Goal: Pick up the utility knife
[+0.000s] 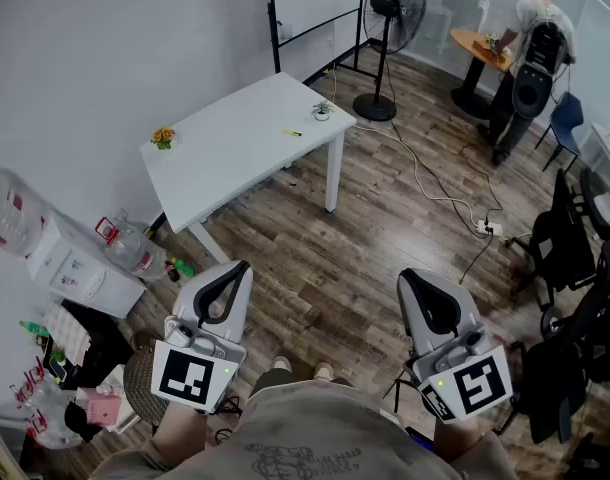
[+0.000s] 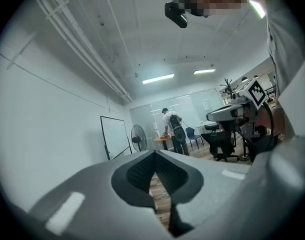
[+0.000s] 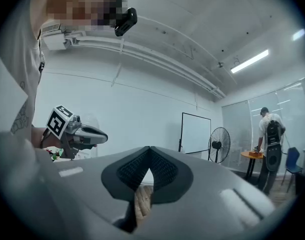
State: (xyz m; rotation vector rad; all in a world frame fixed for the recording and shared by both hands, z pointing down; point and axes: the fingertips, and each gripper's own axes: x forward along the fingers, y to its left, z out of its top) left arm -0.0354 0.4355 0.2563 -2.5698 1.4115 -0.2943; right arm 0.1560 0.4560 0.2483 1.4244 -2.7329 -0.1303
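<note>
The utility knife (image 1: 291, 133), small and yellow, lies on the white table (image 1: 235, 153) well ahead of me across the room. Both grippers are held low near my body, far from the table. My left gripper (image 1: 242, 266) is shut with nothing in it, and in the left gripper view its tips (image 2: 154, 152) meet. My right gripper (image 1: 406, 276) is also shut and empty, its tips (image 3: 149, 148) touching in the right gripper view. Neither gripper view shows the knife.
On the table stand orange flowers (image 1: 163, 137) and a small plant (image 1: 321, 111). A floor fan (image 1: 390, 13) stands behind it, with a cable (image 1: 425, 178) trailing over the wood floor. A person (image 1: 530, 63) stands at a round orange table (image 1: 475, 48). Office chairs (image 1: 570, 248) fill the right; water bottles (image 1: 135, 253) and clutter the left.
</note>
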